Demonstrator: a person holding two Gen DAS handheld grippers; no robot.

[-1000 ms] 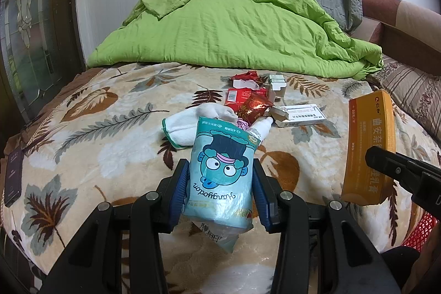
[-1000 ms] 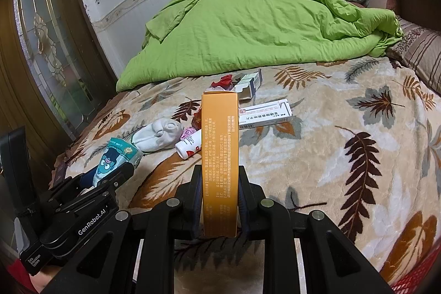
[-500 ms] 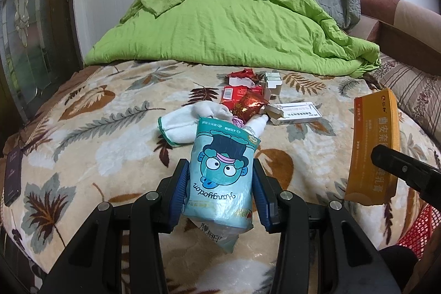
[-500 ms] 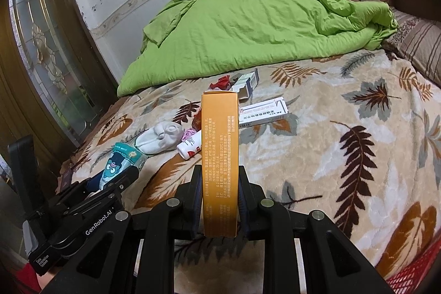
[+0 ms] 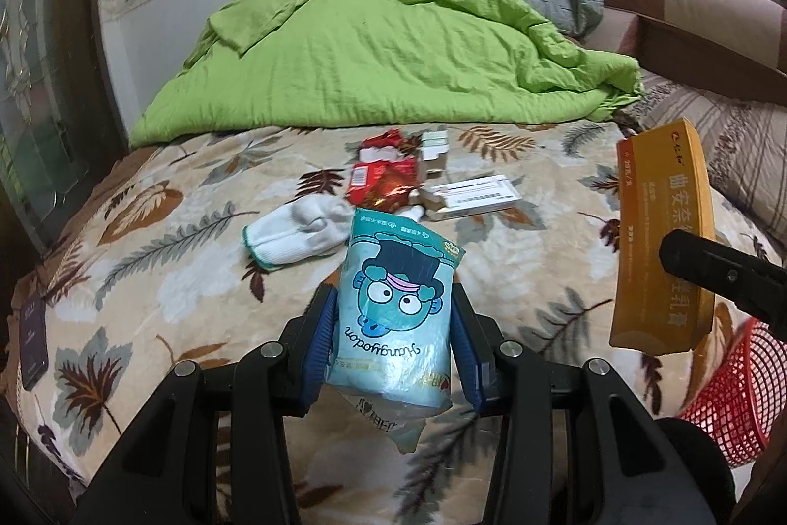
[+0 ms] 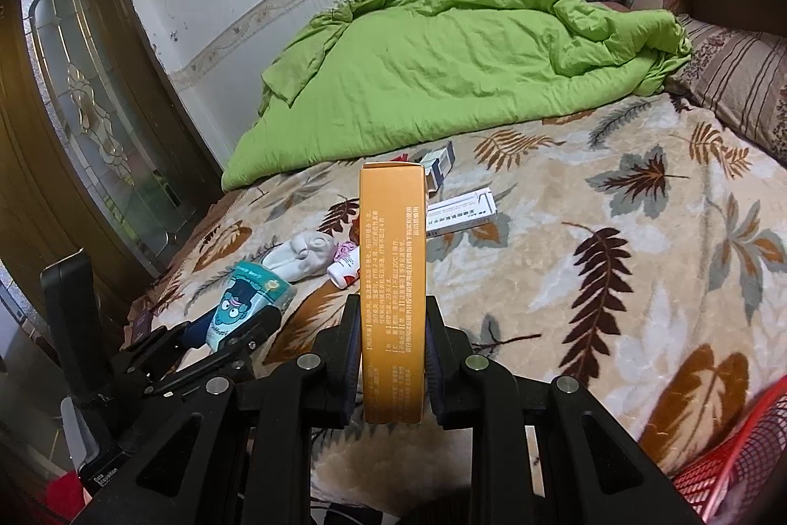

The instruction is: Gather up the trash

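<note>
Tilting downward over the bed: left gripper [image 5: 393,328] clenched on blue packet [image 5: 396,318], right gripper [image 6: 392,353] on orange box [image 6: 392,279].

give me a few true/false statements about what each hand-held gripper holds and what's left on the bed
1. The left hand-held gripper is shut on a blue cartoon packet. True.
2. The right hand-held gripper holds a white sock. False: it clamps an orange box; the white sock lies on the bed.
3. A red mesh basket shows at the lower right of the left wrist view. True.
4. The bed holds no more litter. False: red wrappers and a white carton remain.
5. The green quilt is inside the basket. False: it is heaped at the bed's far end.
</note>
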